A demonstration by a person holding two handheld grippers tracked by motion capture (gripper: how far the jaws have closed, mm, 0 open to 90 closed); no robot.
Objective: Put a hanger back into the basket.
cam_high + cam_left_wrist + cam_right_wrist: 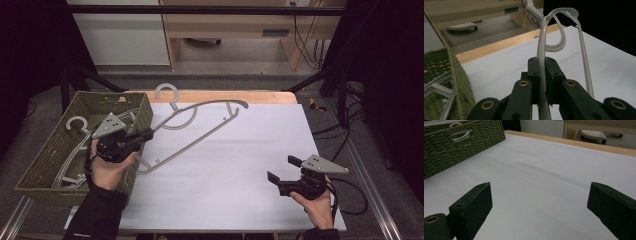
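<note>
A grey plastic clothes hanger [200, 131] lies across the white table top, hook toward the far edge. My left gripper [150, 134] is shut on the hanger's left shoulder arm, next to the basket; in the left gripper view the grey hanger [541, 50] runs up between the closed jaws of the left gripper [541, 63]. My right gripper [282, 168] rests near the front right of the table, open, nothing between its jaws. In the right gripper view the right gripper [539, 200] looks over bare white surface.
A green woven basket [55, 150] stands at the table's left edge with several more grey hangers [75, 150] inside; the basket [454, 147] also appears in the right gripper view. A wooden strip [260, 96] edges the table's far side. Cables trail at the right.
</note>
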